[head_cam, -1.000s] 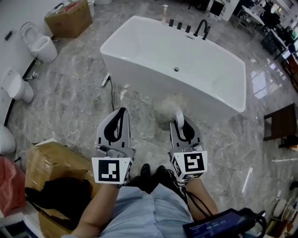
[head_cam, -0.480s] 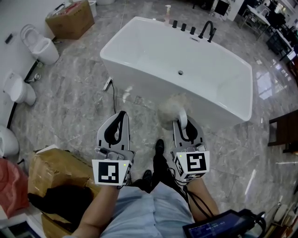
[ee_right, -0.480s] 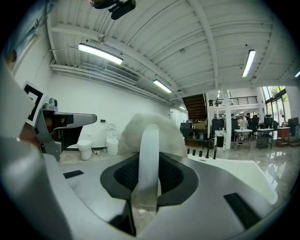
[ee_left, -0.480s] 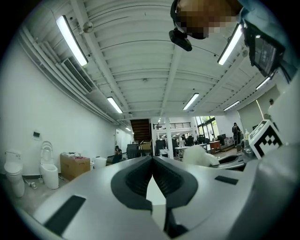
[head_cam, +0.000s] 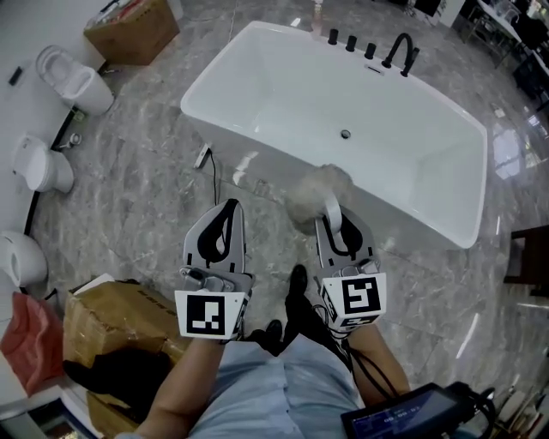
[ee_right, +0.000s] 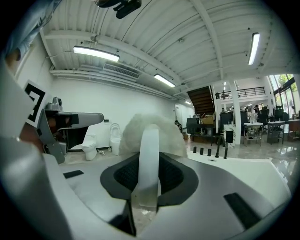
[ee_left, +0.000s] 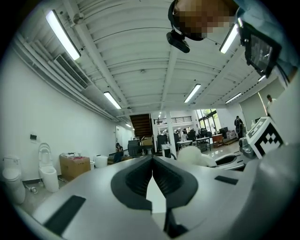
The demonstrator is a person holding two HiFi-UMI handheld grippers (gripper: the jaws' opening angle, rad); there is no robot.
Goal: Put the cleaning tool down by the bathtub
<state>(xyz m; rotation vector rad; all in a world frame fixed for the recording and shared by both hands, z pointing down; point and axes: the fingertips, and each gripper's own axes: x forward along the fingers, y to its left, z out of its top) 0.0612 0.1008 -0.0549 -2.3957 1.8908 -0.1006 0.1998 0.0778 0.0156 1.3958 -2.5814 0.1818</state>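
My right gripper [head_cam: 332, 225] is shut on the white handle of the cleaning tool [head_cam: 310, 194], a brush with a fluffy pale head. The head hangs over the near rim of the white bathtub [head_cam: 283, 77]. In the right gripper view the handle [ee_right: 148, 157] stands upright between the dark pads, with the fluffy head [ee_right: 168, 136] behind it. My left gripper [head_cam: 225, 210] is shut and holds nothing; it hovers over the marble floor just left of the right one. In the left gripper view its pads [ee_left: 169, 180] meet at the tips.
Black taps [head_cam: 399, 51] stand on the tub's far rim, a drain [head_cam: 345, 134] in its floor. Toilets [head_cam: 73, 79] line the left wall. Cardboard boxes lie at far left [head_cam: 137, 26] and near left [head_cam: 120, 317]. A cable [head_cam: 208, 171] runs beside the tub.
The bathtub has come closer in the head view, and the brush head now overlaps its near rim. Both grippers keep the same pose and grip.
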